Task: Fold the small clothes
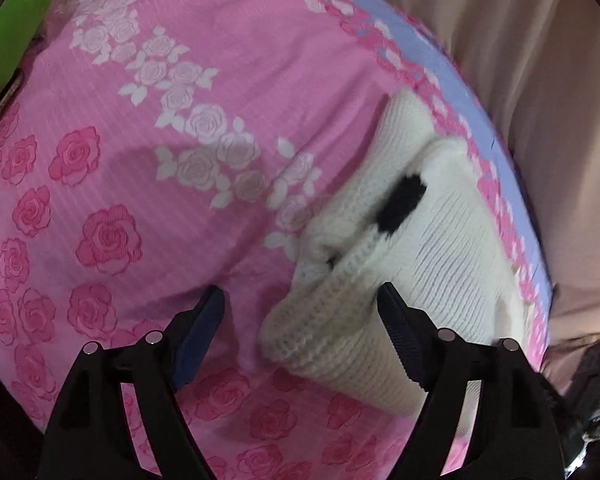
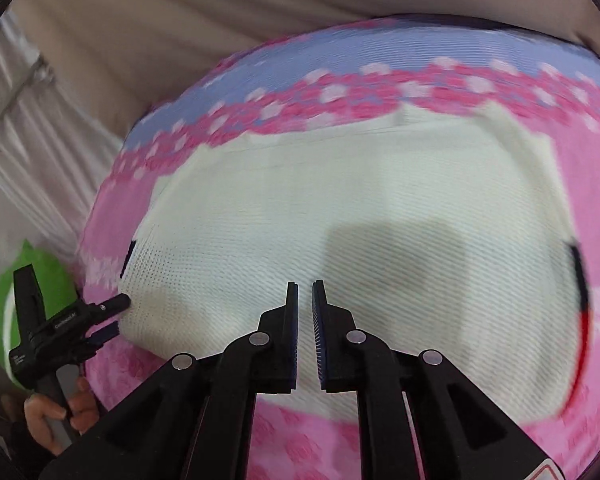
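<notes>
A white knitted garment with small black marks lies spread on the pink rose-print bedsheet. In the left wrist view its rolled ribbed edge lies between the fingers of my left gripper, which is open around it. My right gripper hovers over the garment's near middle with its jaws nearly closed and nothing between them. The left gripper also shows in the right wrist view at the garment's left edge, held by a hand.
The sheet has a pale blue border with a pink flower band at the far side. Beige curtain fabric hangs beyond the bed. A green object sits at the left.
</notes>
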A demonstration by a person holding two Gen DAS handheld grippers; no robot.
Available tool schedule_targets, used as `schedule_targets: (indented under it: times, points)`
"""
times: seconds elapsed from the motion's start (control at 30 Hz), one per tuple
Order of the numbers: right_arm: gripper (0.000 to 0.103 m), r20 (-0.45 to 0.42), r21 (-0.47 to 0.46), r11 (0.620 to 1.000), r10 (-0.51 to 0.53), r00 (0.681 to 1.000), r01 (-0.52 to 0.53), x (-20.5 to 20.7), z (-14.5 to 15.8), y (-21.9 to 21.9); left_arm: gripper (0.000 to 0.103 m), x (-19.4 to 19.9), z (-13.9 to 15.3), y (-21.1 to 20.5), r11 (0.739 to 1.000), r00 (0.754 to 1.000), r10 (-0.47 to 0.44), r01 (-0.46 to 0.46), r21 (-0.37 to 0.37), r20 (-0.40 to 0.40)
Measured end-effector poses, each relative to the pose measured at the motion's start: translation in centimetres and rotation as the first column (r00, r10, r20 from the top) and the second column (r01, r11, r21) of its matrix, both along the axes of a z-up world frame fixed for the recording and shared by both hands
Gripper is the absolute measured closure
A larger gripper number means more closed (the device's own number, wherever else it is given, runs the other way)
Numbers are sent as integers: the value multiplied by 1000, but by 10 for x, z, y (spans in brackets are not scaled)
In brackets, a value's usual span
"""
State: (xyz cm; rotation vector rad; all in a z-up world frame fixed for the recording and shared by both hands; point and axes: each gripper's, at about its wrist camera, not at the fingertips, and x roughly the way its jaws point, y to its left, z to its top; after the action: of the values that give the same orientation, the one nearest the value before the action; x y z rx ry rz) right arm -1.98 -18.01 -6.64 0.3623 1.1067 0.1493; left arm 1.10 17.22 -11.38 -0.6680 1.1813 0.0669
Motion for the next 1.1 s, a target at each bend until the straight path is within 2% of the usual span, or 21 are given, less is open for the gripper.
schedule_targets:
  times: [0.07,0.13,0.17,0.23,0.3,0.37,0.43,0.5,0.53,0.57,0.63,0.7,0.73,0.83,0.9,0.97,1.0,1.03,1.1]
  points:
    - [96,-33,-34,999,19,999,-20,19,-13,15,34,3,-1,2,1000,1000,5,-5,-13,5]
    - [97,-72,-82,996,25,997,-31,34,-30,23,70,9,-5,3,993,1000,-23,23,-117,5]
    - [100,-65,-90,996,24,998,-30,34,-34,24,72,8,-6,4,990,1000,-15,14,-141,-6]
    - [102,-56,-94,995,29,998,-34,37,-37,23,88,11,2,3,987,1000,-8,10,-163,10]
    - [102,-52,-81,996,33,998,-38,39,-38,21,91,13,24,-8,993,996,-58,64,-99,64]
    - [102,-49,-59,998,31,998,-34,38,-39,17,92,12,56,-31,987,979,-142,151,-47,148]
    - [103,-48,-22,1000,18,999,-19,36,-39,9,94,12,91,-63,968,942,-240,249,-10,233]
    - [103,-46,10,1000,6,999,-6,31,-35,3,94,11,127,-110,927,876,-365,374,33,315]
    - [103,-42,34,999,-7,999,9,28,-31,-2,95,12,136,-129,907,850,-408,418,44,333]
    - [102,-29,58,998,-25,999,27,23,-24,-8,95,12,145,-158,876,813,-467,480,54,348]
    - [100,29,107,992,-68,997,64,6,-3,-32,95,10,149,-205,819,755,-549,571,53,358]
    - [100,70,117,987,-119,990,110,-14,14,-59,94,2,139,-241,766,710,-618,640,55,337]
    - [98,85,112,984,-148,985,138,-27,20,-76,94,-2,125,-266,727,682,-666,684,57,303]
    - [91,83,34,974,-225,971,222,-57,26,-116,92,-22,82,-313,635,608,-767,765,108,204]
    - [91,72,-24,960,-278,958,280,-82,26,-142,92,-37,65,-321,598,580,-798,794,105,163]
    - [90,64,-36,945,-321,945,324,-102,24,-160,82,-57,62,-314,577,557,-814,808,121,165]
    - [90,59,-29,941,-335,941,337,-109,24,-167,60,-65,63,-305,572,549,-819,805,156,167]
    - [89,56,-17,940,-340,939,341,-113,25,-170,42,-72,64,-299,576,552,-817,796,185,169]
    - [77,53,6,943,-332,942,332,-112,27,-170,38,-82,65,-271,597,566,-802,768,230,192]
